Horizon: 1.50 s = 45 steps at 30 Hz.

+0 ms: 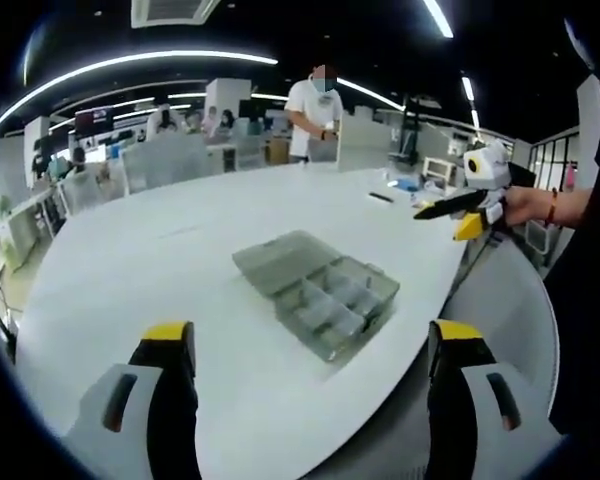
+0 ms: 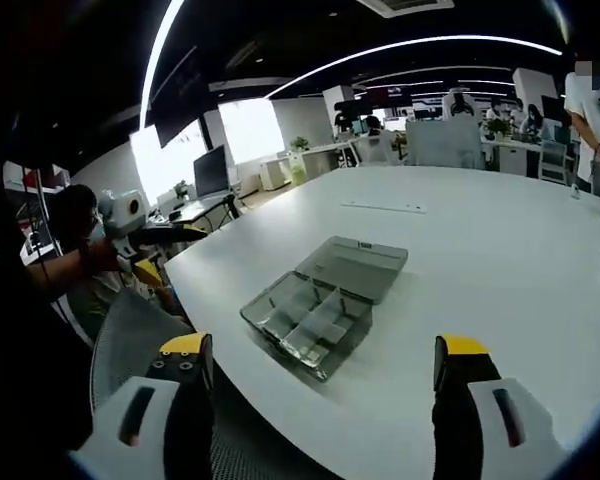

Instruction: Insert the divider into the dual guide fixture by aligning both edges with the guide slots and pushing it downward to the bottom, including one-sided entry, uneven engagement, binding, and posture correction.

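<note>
Left gripper (image 1: 310, 345) spread wide, empty. Open translucent grey plastic compartment box (image 1: 320, 288) sits near the white table's (image 1: 160, 260) edge, ahead of both. Right gripper (image 2: 320, 360) likewise agape. Dividers look thin, light, slippery: pinch top edge.

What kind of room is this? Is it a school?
More likely a big open office or lab: a large white table, desks with a computer monitor, long ceiling light strips, and people working in the background.

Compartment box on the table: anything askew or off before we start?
Nothing stands out. The compartment box sits flat on the white table, lid open flat beside it. Both grippers, left and right, hang open, clear of it.
</note>
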### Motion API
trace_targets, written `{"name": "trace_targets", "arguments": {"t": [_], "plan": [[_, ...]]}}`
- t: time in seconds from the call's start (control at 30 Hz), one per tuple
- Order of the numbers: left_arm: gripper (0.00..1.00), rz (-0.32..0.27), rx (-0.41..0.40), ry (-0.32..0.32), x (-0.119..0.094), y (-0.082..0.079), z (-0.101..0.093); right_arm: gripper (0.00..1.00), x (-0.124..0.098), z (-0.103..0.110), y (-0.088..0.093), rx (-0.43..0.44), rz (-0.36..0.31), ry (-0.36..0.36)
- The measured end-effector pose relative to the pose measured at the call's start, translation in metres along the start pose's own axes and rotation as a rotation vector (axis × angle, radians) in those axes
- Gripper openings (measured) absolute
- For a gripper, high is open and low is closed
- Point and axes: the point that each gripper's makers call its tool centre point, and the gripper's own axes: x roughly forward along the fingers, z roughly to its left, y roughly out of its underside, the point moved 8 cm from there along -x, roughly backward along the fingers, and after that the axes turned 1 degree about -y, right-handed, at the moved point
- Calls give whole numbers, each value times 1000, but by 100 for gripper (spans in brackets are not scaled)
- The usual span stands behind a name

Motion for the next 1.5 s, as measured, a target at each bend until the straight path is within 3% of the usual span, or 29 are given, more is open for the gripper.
{"name": "trace_targets", "arguments": {"t": [1.5], "plan": [[96,25,-3,2,1,5,-2,90,5,-5,-3,-2,-2,-6]]}}
